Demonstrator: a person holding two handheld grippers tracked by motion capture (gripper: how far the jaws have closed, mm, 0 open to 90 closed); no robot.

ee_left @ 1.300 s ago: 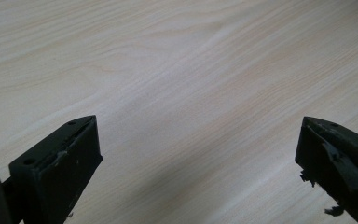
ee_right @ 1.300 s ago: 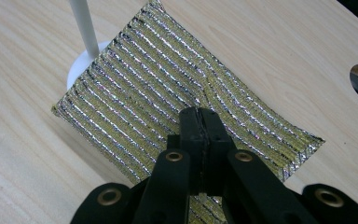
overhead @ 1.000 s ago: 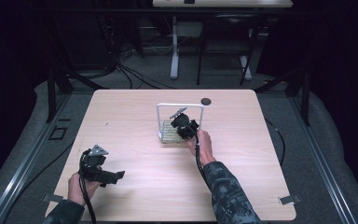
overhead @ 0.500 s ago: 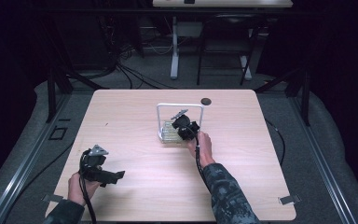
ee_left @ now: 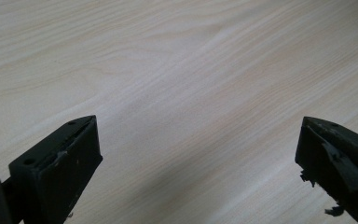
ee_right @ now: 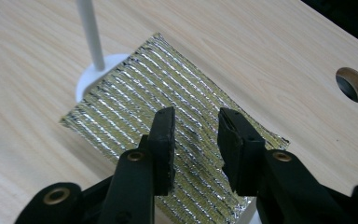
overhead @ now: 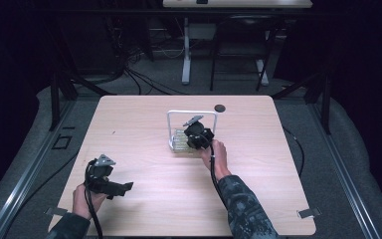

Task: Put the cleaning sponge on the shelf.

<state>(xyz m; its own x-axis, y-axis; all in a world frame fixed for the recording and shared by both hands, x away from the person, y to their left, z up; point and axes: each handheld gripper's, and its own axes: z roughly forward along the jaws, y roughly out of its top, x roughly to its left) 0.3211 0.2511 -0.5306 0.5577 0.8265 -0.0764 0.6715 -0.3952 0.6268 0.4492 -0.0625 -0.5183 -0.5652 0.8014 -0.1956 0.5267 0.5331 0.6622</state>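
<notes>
A shiny sheet (ee_right: 135,88) with silver and gold stripes lies flat on the wooden table (overhead: 144,124), at the foot of a white wire frame (overhead: 191,113). My right gripper (ee_right: 196,126) hovers just above the sheet (overhead: 179,142), pointing down at it. Its jaws have just been opening and stand a little apart, with nothing pinched between them. From the high view, the right gripper (overhead: 190,139) sits under the frame's arch. My left gripper (overhead: 122,188) rests near the front left of the table. In its own view the left gripper (ee_left: 198,135) stands open wide over bare wood.
The frame's white rod (ee_right: 89,35) rises from a round white foot (ee_right: 87,80) at the sheet's far corner. A round hole (ee_right: 353,84) is cut in the tabletop behind the frame, seen as a dark spot (overhead: 220,107) from above. Dark stands and cables surround the table.
</notes>
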